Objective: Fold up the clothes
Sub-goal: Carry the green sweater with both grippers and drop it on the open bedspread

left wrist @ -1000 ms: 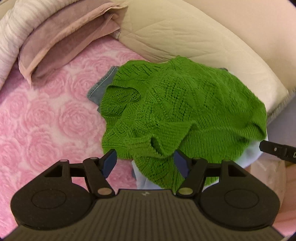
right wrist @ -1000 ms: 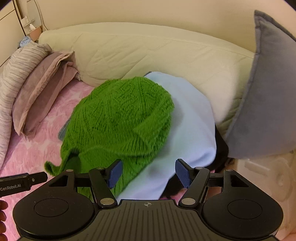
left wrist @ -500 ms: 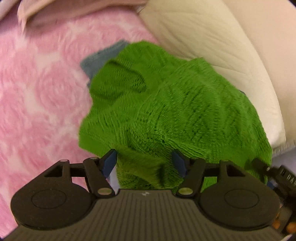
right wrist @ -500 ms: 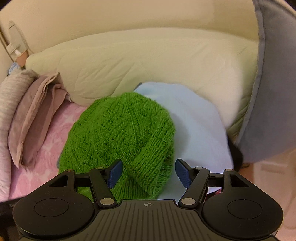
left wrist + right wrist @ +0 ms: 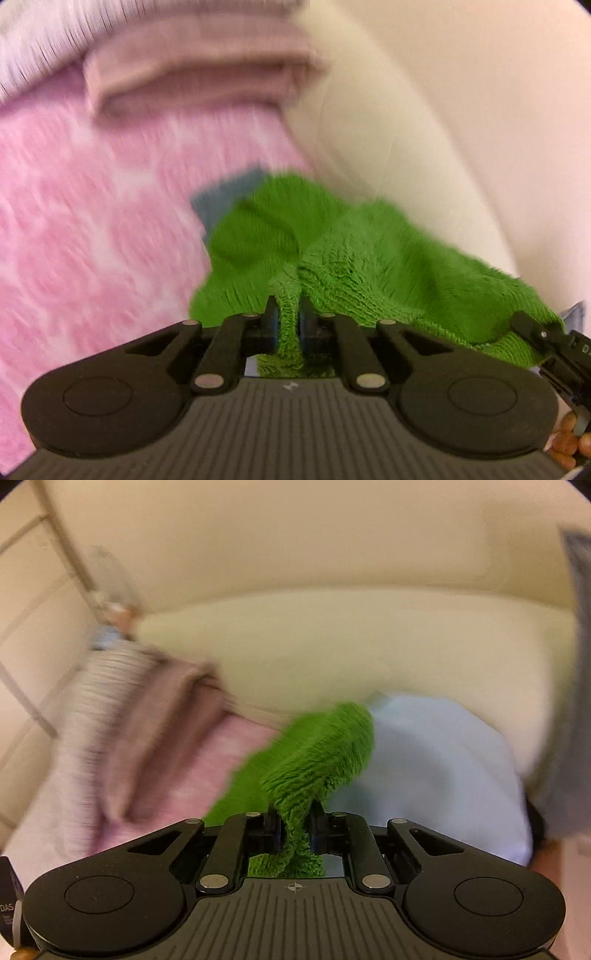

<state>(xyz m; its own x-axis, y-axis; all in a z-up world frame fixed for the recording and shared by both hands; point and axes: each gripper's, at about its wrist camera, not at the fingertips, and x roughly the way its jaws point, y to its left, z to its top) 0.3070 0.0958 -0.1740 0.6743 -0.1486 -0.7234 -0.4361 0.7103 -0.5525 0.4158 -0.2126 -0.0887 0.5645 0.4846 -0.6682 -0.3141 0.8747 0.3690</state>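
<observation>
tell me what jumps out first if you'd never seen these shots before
The bright green knit sweater dominates, bunched mid-frame on the pink rose-patterned bedspread. Both grippers have just closed on it: the left gripper and the right gripper each pinch a fold of green knit. Beside the sweater, in the right wrist view, lies a pale blue garment.

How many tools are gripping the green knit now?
2. The left tool has just closed on the knit's near edge; the right tool has just closed on another fold. No other tool shows.
</observation>
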